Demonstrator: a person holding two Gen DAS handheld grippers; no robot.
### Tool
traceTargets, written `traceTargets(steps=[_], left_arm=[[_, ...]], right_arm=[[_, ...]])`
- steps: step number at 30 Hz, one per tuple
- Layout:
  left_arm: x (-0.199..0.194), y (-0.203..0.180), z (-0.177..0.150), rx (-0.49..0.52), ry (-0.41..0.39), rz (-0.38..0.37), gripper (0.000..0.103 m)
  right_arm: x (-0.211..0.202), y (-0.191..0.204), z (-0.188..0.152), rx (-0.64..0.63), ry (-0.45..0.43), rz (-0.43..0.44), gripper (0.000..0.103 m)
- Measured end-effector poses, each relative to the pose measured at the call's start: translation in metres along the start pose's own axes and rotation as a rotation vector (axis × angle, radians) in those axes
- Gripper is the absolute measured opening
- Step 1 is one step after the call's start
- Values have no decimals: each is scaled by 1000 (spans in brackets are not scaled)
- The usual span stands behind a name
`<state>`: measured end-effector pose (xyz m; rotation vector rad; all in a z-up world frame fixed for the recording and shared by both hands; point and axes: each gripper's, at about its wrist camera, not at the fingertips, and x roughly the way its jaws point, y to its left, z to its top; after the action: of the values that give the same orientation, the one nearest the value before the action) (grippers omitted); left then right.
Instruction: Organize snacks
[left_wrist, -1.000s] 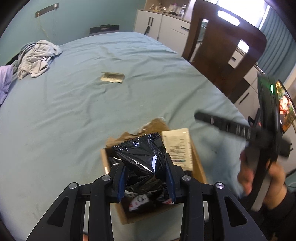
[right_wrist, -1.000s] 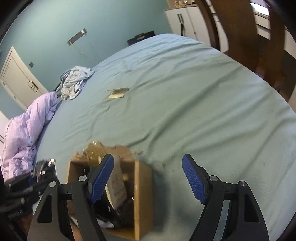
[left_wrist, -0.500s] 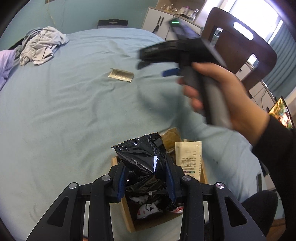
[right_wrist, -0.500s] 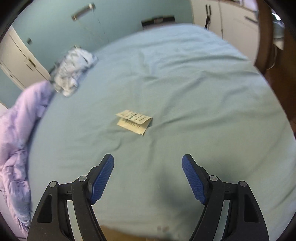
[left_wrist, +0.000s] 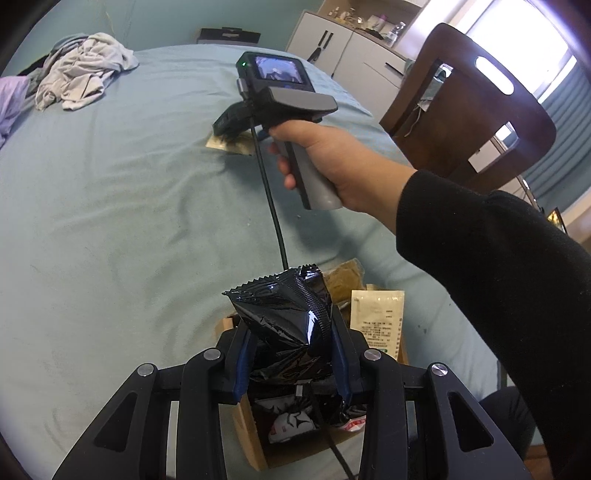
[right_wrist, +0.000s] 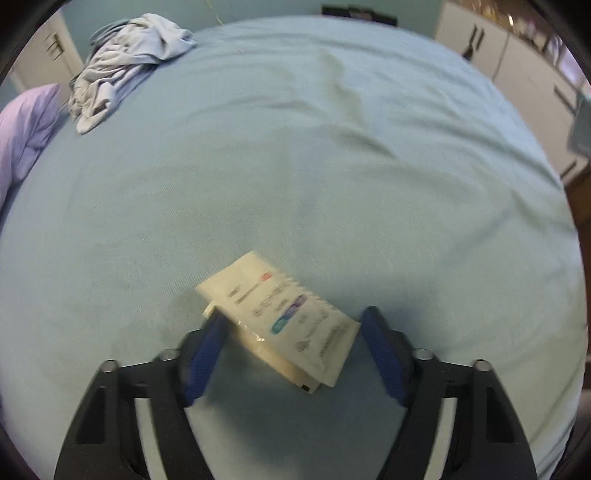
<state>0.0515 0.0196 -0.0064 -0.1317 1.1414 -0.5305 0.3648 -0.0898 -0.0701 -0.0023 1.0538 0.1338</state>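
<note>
My left gripper (left_wrist: 290, 328) is shut on a crinkled black snack bag (left_wrist: 284, 306), which it holds upright just above an open cardboard box (left_wrist: 247, 439). The box holds more wrappers and a cream sachet (left_wrist: 376, 317) standing at its right side. Farther out on the blue cloth, a hand holds my right gripper (right_wrist: 293, 317) down over a flat cream packet (right_wrist: 280, 310). Its jaws are closing with the packet between them; the left pad is at the packet's edge and the right pad stands apart from it. From the left wrist, that packet (left_wrist: 231, 146) peeks out under the right gripper (left_wrist: 231, 123).
A heap of grey clothes (right_wrist: 125, 62) and a lilac quilt (right_wrist: 22, 136) lie at the far left. A dark wooden chair (left_wrist: 480, 110) and white cabinets (left_wrist: 351, 40) stand to the right. A black cable (left_wrist: 269, 199) runs from the right gripper towards the box; a black sleeve (left_wrist: 498, 277) crosses above the box.
The right gripper swept from beside the box out across the cloth to the lone cream packet, and its jaws narrowed around it. The left gripper kept its hold on the black bag.
</note>
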Motion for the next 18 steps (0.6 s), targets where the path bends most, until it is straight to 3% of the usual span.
traceTargets(steps=[3, 6, 9, 12, 18], left_arm=[[3, 4, 2, -16, 11, -10, 35], [2, 6, 3, -36, 10, -20, 35], [-5, 7, 3, -40, -16, -13, 35], [-8, 5, 2, -33, -36, -1, 35], [-14, 0, -8, -15, -48, 23, 35]], right_arm=[[1, -5, 2, 42, -15, 4, 12], [-8, -16, -5, 63, -22, 4, 3], [-37, -27, -14, 53, -56, -16, 0], [-83, -41, -32, 70, -110, 17, 0], [-206, -64, -113, 114, -251, 199, 0]])
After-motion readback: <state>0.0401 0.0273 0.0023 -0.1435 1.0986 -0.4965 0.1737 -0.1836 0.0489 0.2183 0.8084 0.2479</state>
